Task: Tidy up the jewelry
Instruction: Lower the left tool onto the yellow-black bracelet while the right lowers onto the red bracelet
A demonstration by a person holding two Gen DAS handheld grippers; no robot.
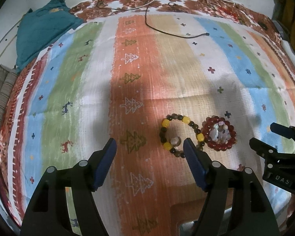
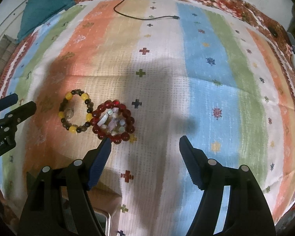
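Left tool [image 1: 149,144] gapes beside the yellow-beaded bracelet [image 1: 179,135].

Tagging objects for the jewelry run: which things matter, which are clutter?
Job:
yellow and brown bracelet
red bracelet
pale beads piled inside the red one
small ring inside the yellow one

Clutter:
black cable
teal cloth
striped mat
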